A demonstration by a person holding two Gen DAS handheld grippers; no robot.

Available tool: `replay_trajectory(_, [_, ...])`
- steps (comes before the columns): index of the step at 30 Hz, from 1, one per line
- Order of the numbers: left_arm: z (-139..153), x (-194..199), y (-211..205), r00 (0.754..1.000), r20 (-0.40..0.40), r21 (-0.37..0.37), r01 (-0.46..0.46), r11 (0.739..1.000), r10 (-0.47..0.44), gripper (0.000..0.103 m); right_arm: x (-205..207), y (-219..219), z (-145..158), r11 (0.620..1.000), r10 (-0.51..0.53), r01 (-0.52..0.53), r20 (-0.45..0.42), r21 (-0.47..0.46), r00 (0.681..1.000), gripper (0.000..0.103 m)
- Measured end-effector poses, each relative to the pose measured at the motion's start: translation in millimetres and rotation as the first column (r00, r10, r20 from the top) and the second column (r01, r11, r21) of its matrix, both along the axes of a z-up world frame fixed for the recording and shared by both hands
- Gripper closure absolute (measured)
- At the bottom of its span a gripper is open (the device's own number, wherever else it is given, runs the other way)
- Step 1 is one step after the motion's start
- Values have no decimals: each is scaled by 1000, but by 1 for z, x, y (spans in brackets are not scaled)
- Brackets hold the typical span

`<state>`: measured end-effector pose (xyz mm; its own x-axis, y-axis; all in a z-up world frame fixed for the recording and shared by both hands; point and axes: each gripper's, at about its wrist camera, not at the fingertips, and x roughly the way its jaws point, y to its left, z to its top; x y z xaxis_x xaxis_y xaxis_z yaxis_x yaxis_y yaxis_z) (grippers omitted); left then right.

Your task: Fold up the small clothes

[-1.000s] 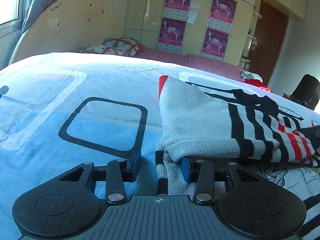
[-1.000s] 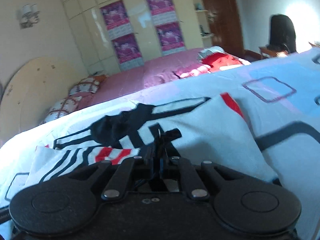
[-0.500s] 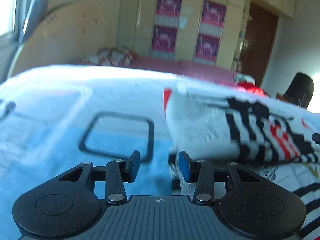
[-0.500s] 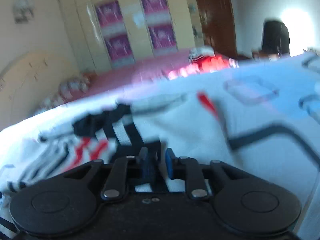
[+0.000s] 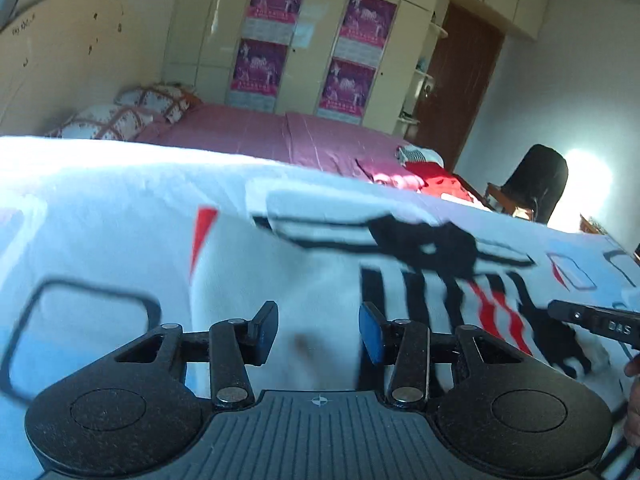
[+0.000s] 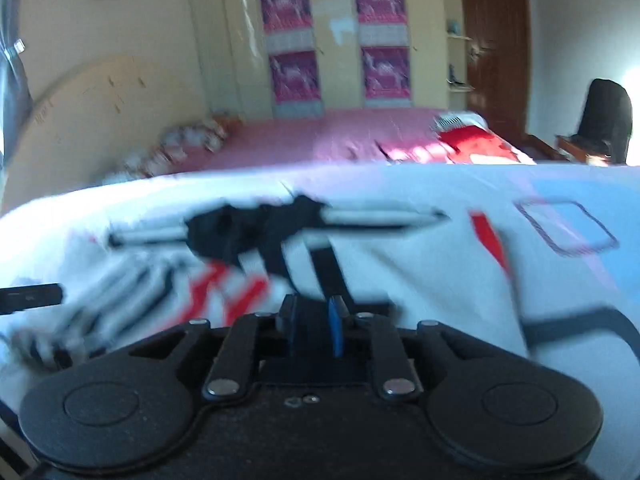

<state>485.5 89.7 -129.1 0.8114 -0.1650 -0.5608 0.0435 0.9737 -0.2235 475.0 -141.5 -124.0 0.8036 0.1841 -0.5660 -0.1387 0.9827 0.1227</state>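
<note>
A small grey knit sweater [image 5: 304,280] with black and red stripes lies folded on the blue and white bedsheet [image 5: 100,208]. My left gripper [image 5: 318,330] is open and empty, raised above the sweater's near edge. In the right wrist view the sweater [image 6: 400,264] lies ahead of my right gripper [image 6: 314,326], whose jaws stand slightly apart with nothing between them. The right gripper's finger shows at the right edge of the left wrist view [image 5: 592,322].
A second bed with a pink sheet [image 5: 260,136] and pillows [image 5: 120,116] lies beyond. Red clothes [image 5: 436,176] sit on its right end. A wardrobe with posters [image 5: 312,40], a brown door [image 5: 456,80] and a dark chair [image 5: 540,180] stand behind.
Both grippers have lifted up and away from the sweater. My left gripper has pulled out from under its edge. My right gripper has opened a little and let go of the cloth.
</note>
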Motion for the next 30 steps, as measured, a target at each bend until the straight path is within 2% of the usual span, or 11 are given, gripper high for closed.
replay_trajectory(4, [-4, 47, 11, 1000, -20, 51, -20, 998, 21, 58, 28, 24, -4, 997, 73, -73, -22, -11, 997, 85])
replay_trajectory(6, [-21, 70, 16, 996, -88, 79, -20, 997, 27, 49, 44, 31, -18, 995, 91, -94, -86, -37, 992, 86])
replay_trajectory(8, [-25, 73, 21, 997, -72, 54, -16, 998, 20, 48, 45, 31, -28, 994, 88, -93, -72, -62, 994, 86])
replay_trajectory(12, [-14, 70, 19, 999, -36, 117, -29, 993, 34, 48, 38, 23, -10, 997, 68, -68, 2, -36, 998, 85])
replay_trajectory(15, [-26, 75, 22, 998, -47, 114, -29, 993, 35, 45, 62, 18, -25, 993, -20, 9, -98, -114, 995, 86])
replay_trajectory(17, [-18, 75, 22, 997, -61, 116, -39, 993, 46, 45, 64, 14, -27, 994, -1, -8, -86, -108, 996, 86])
replay_trajectory(20, [-1, 55, 25, 998, 15, 103, -56, 993, 54, 43, 50, 6, -11, 995, -1, -2, -23, -96, 1000, 84])
replay_trajectory(22, [-7, 57, 26, 997, -27, 130, -67, 989, 71, 32, 43, -5, -8, 994, -38, 39, 10, -102, 999, 83])
replay_trajectory(24, [-27, 66, 28, 993, -98, 136, -55, 989, 69, 22, 54, -17, -22, 983, -117, 105, -73, -150, 990, 83])
replay_trajectory(27, [-21, 59, 30, 991, -87, 135, -88, 987, 101, 21, 53, -26, -16, 987, -107, 92, -103, -135, 989, 82])
replay_trajectory(30, [-2, 25, 30, 994, -1, 100, -112, 989, 113, 21, 25, -41, 5, 987, -114, 115, 17, -110, 993, 77])
